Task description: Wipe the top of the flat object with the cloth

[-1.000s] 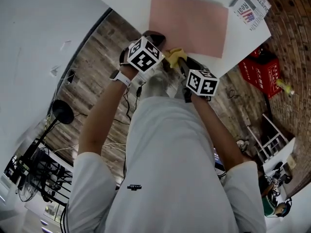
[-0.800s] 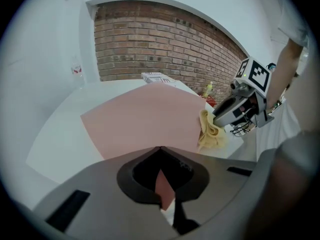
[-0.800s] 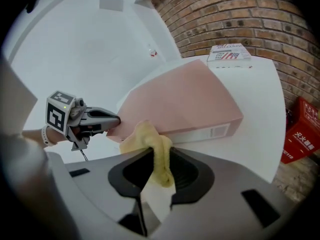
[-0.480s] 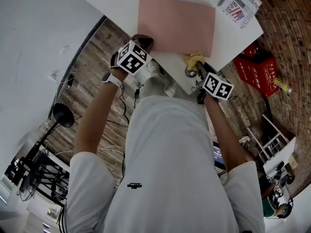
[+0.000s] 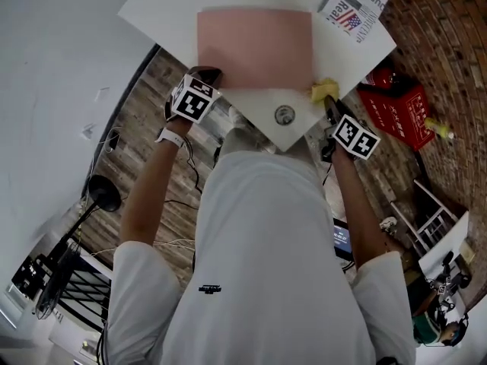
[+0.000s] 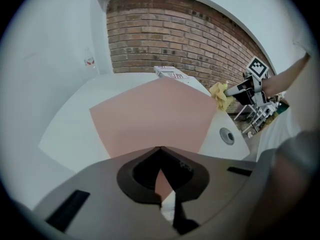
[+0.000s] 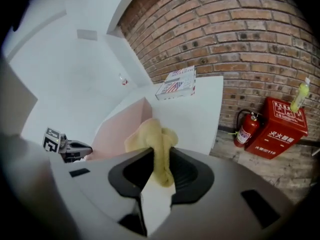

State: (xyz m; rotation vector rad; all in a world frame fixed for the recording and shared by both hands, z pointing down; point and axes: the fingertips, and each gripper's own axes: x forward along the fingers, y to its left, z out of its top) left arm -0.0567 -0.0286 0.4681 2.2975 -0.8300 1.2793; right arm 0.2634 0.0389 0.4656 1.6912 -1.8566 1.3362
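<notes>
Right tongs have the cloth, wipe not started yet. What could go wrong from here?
1. The pink sheet looks thin and the left tongs, shut at its corner, may not pin it: a stroke could ruck it.
2. The cloth is bunched in the right tongs and might pull out.

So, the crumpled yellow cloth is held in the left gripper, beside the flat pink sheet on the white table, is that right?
Not quite: the crumpled yellow cloth is held in the right gripper, not the left, beside the flat pink sheet on the white table. The right gripper view shows its jaws closed on the cloth.
</notes>
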